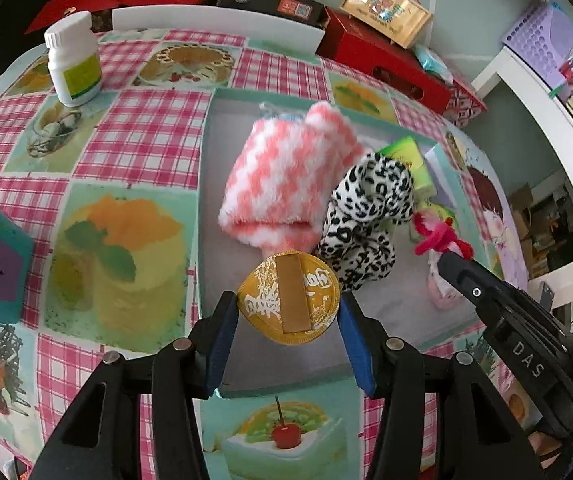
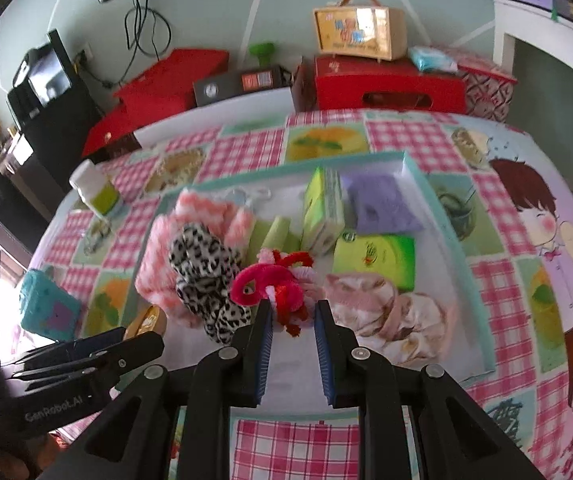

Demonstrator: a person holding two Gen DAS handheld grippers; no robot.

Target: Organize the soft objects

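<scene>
Gripping a round gold coin (image 1: 289, 298), my left gripper (image 1: 286, 320) is hanging over the tray's (image 1: 205, 184) bare near corner while my right gripper (image 2: 291, 322) is pinching a fuzzy red toy (image 2: 282, 280).

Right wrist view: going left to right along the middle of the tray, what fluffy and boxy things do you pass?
Leopard-print plush → pink flamingo toy → flat green box.
</scene>
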